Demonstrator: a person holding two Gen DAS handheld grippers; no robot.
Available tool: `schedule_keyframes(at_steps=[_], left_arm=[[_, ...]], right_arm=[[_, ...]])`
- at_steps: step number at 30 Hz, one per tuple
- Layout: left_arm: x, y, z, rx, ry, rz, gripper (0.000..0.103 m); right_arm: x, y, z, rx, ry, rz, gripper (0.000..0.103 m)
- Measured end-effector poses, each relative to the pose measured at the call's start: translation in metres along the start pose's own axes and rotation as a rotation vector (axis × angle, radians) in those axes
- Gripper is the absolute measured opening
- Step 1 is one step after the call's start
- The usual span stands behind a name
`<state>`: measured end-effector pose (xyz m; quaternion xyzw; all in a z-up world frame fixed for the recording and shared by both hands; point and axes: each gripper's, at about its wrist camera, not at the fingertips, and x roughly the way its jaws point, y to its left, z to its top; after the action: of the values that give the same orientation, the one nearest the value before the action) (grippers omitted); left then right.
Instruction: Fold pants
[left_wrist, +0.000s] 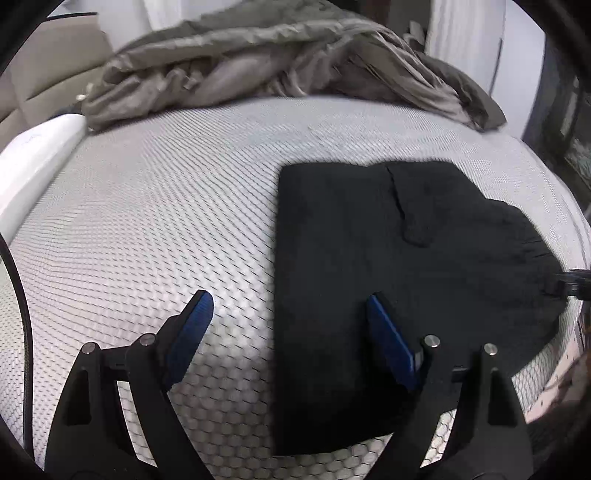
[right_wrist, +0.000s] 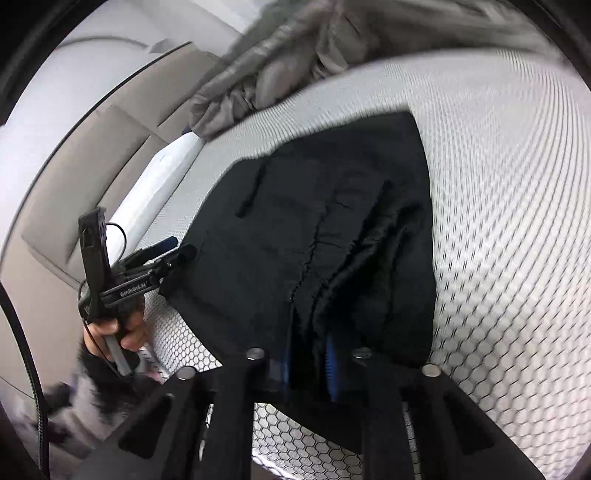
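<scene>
The black pants (left_wrist: 388, 266) lie folded into a compact rectangle on the white honeycomb-patterned mattress (left_wrist: 166, 206). My left gripper (left_wrist: 288, 306) is open and empty, held just above the folded edge; one blue pad is over the mattress, the other over the cloth. In the right wrist view the pants (right_wrist: 332, 221) fill the centre. My right gripper (right_wrist: 308, 354) is shut on the gathered waistband end of the pants. The left gripper (right_wrist: 181, 247) shows there at the pants' far edge, in a hand.
A crumpled grey-brown blanket (left_wrist: 280, 62) lies along the far side of the mattress. A white bolster-like edge (left_wrist: 40, 155) runs at the left. Beige floor tiles (right_wrist: 92, 155) lie beyond the bed. Dark furniture (left_wrist: 565, 122) stands at the right.
</scene>
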<state>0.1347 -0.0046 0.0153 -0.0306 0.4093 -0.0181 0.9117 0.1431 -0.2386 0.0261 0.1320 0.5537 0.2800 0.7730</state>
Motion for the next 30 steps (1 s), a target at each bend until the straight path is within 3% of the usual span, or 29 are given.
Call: schedule_keyframes(at_steps=[3, 5, 7, 9, 11, 12, 14, 15, 16, 17, 19, 21, 24, 25, 27, 29, 30], left_arm=[[-0.002, 0.020, 0.004, -0.076, 0.000, -0.016, 0.084], [0.000, 0.028, 0.003, -0.114, 0.011, -0.003, 0.084], [0.003, 0.034, 0.002, -0.148, 0.013, 0.003, 0.083], [0.006, 0.037, 0.000, -0.185, 0.015, -0.025, 0.080], [0.012, 0.036, -0.002, -0.199, 0.033, -0.079, 0.064], [0.016, 0.035, -0.003, -0.198, 0.044, -0.099, 0.059], [0.027, 0.028, -0.006, -0.194, 0.096, -0.170, 0.022], [0.029, 0.025, -0.007, -0.200, 0.110, -0.192, 0.020], [0.028, 0.022, -0.006, -0.199, 0.105, -0.184, 0.019], [0.027, 0.020, -0.002, -0.185, 0.102, -0.181, 0.016], [0.023, 0.013, 0.011, -0.120, 0.068, -0.161, 0.016], [0.028, 0.010, 0.015, -0.092, 0.068, -0.108, 0.016], [0.030, 0.010, 0.008, -0.126, 0.092, -0.094, 0.016], [0.023, 0.007, 0.007, -0.110, 0.072, -0.060, 0.016], [0.001, -0.009, 0.007, -0.017, -0.017, 0.047, 0.016], [-0.018, -0.029, 0.004, 0.063, -0.093, 0.034, 0.020], [-0.021, -0.037, 0.003, 0.084, -0.104, -0.017, 0.024]], right_arm=[[-0.018, 0.007, 0.000, -0.046, -0.045, -0.040, 0.012], [-0.002, 0.003, -0.009, -0.109, 0.039, -0.168, 0.019], [0.012, -0.008, -0.014, -0.083, 0.089, -0.185, 0.024], [-0.002, -0.009, -0.011, -0.071, 0.048, -0.129, 0.036], [-0.024, -0.015, -0.008, -0.035, -0.064, -0.125, 0.061], [-0.028, -0.020, -0.006, -0.003, -0.092, -0.142, 0.061], [-0.020, -0.034, -0.003, 0.079, -0.087, -0.120, 0.061], [-0.010, -0.040, -0.001, 0.105, -0.060, -0.111, 0.060], [0.003, -0.046, -0.001, 0.125, -0.030, -0.115, 0.052], [0.012, -0.048, 0.000, 0.134, -0.022, -0.124, 0.037], [0.020, -0.045, 0.011, 0.116, -0.064, -0.172, 0.030], [0.028, -0.037, 0.027, 0.071, -0.098, -0.256, 0.030], [0.033, -0.041, 0.034, 0.066, -0.066, -0.298, 0.045], [0.027, -0.043, 0.032, 0.079, -0.074, -0.308, 0.052], [0.007, -0.039, 0.026, 0.078, -0.127, -0.324, 0.051], [-0.012, -0.022, 0.022, 0.039, -0.190, -0.304, 0.050], [-0.017, -0.005, 0.021, -0.001, -0.216, -0.254, 0.050]])
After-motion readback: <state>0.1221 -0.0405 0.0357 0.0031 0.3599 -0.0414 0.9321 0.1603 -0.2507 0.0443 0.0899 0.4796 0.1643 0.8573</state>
